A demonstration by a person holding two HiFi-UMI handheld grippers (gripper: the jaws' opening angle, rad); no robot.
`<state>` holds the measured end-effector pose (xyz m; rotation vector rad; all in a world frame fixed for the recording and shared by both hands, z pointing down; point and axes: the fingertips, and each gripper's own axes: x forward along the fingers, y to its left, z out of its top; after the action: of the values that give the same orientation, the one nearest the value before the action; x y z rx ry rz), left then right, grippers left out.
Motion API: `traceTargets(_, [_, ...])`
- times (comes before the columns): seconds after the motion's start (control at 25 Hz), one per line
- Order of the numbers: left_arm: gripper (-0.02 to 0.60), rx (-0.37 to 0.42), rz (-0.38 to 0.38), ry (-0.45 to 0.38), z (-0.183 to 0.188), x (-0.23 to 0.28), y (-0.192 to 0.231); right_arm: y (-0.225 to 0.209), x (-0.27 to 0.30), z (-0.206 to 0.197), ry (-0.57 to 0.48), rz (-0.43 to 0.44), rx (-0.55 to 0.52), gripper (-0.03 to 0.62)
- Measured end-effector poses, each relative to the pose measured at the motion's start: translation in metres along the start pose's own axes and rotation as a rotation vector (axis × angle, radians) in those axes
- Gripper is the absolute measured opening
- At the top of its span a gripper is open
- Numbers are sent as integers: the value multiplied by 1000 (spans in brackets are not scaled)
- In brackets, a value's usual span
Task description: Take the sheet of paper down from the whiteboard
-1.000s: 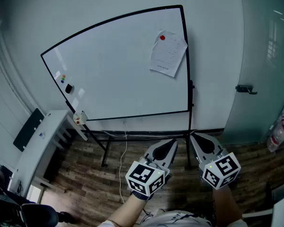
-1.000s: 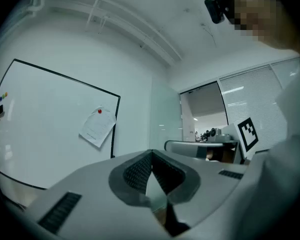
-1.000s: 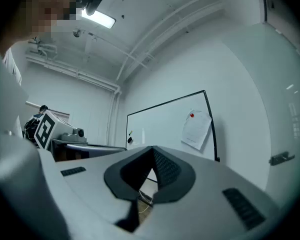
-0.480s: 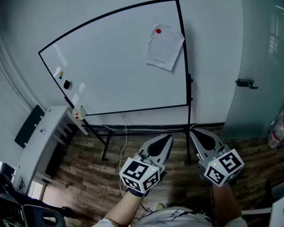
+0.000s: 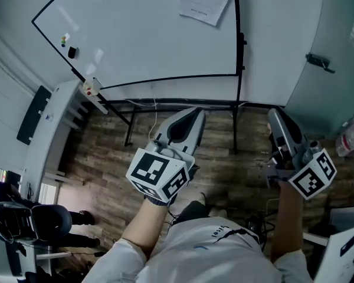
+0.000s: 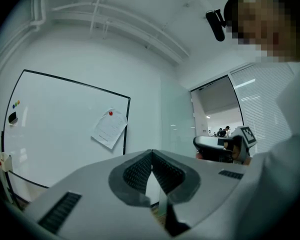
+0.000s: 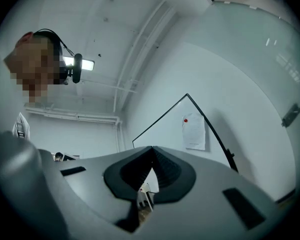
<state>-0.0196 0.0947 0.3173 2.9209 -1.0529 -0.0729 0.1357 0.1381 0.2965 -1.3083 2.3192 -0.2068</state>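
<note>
A printed sheet of paper [image 5: 205, 2] hangs on the upper right of the whiteboard [image 5: 135, 37], its top cut off by the head view's edge. The left gripper view shows the sheet of paper [image 6: 109, 128] pinned by a red magnet [image 6: 110, 113]. The right gripper view shows the same paper [image 7: 193, 132] with its magnet [image 7: 185, 120]. My left gripper [image 5: 197, 112] is shut and empty, pointing at the board from well short of it. My right gripper [image 5: 274, 114] is also shut and empty, out to the right. Both are far from the paper.
The whiteboard stands on a black frame [image 5: 239, 117] over a wood floor. A black eraser [image 5: 72, 52] and small magnets sit at its left. A white shelf unit [image 5: 53, 128] is at the left, an office chair [image 5: 23, 220] below it. A glass panel with a handle [image 5: 320, 62] is at the right.
The board has slid up in the head view, cutting off the paper's top. My right gripper has swung out to the right and rolled. The left gripper stays nearly where it was.
</note>
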Motion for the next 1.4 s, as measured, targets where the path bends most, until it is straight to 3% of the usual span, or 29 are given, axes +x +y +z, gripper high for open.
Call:
traceTargets(0.44, [14, 1, -32, -2, -18, 68, 56, -44, 60, -30, 57, -11, -36, 12])
traceTargets(0.76, [14, 51, -80, -41, 1, 147, 144, -95, 159, -30, 40, -76, -78, 12])
traceTargets(1.0, [14, 88, -108, -83, 21, 188, 201, -127, 221, -32, 22, -171, -102, 12])
traceTargets(1.4, [14, 130, -114, -96, 30, 254, 240, -178, 281, -38, 60, -179, -138, 14])
